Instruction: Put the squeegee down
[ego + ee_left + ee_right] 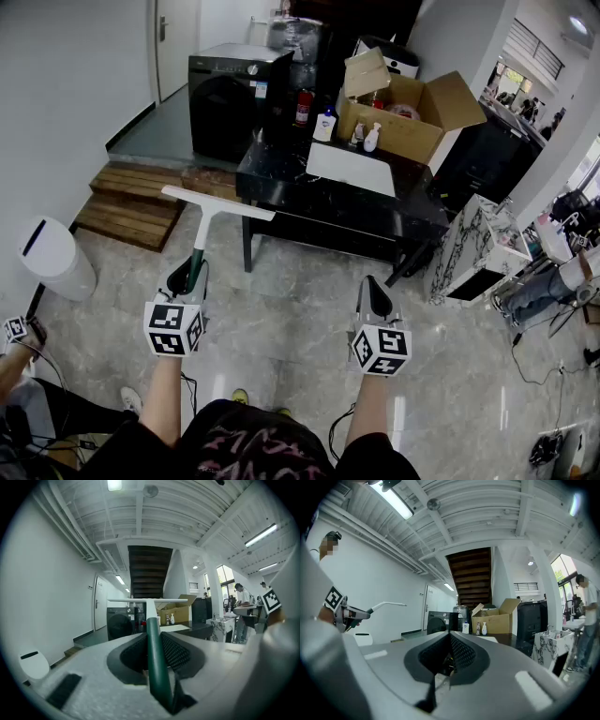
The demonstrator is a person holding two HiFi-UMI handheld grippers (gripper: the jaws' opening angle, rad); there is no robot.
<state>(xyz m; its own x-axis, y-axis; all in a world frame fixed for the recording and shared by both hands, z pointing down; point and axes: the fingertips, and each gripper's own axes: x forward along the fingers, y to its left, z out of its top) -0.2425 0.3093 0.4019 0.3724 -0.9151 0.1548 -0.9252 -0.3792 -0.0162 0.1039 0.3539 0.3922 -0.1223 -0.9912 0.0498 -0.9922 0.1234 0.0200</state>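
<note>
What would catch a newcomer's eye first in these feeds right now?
The squeegee stands out first: the left gripper clamps its green handle, and its white blade sits crosswise in the air in front of the person. Beside it is the right gripper, jaws together with nothing in them. Beyond both stands a black table carrying an open cardboard box.

Black table, cardboard box, washing machine

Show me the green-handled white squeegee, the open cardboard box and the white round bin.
green-handled white squeegee (pixel 202 230): head view, white neck.
open cardboard box (pixel 412 139): head view, front wall.
white round bin (pixel 58 267): head view, side wall.
</note>
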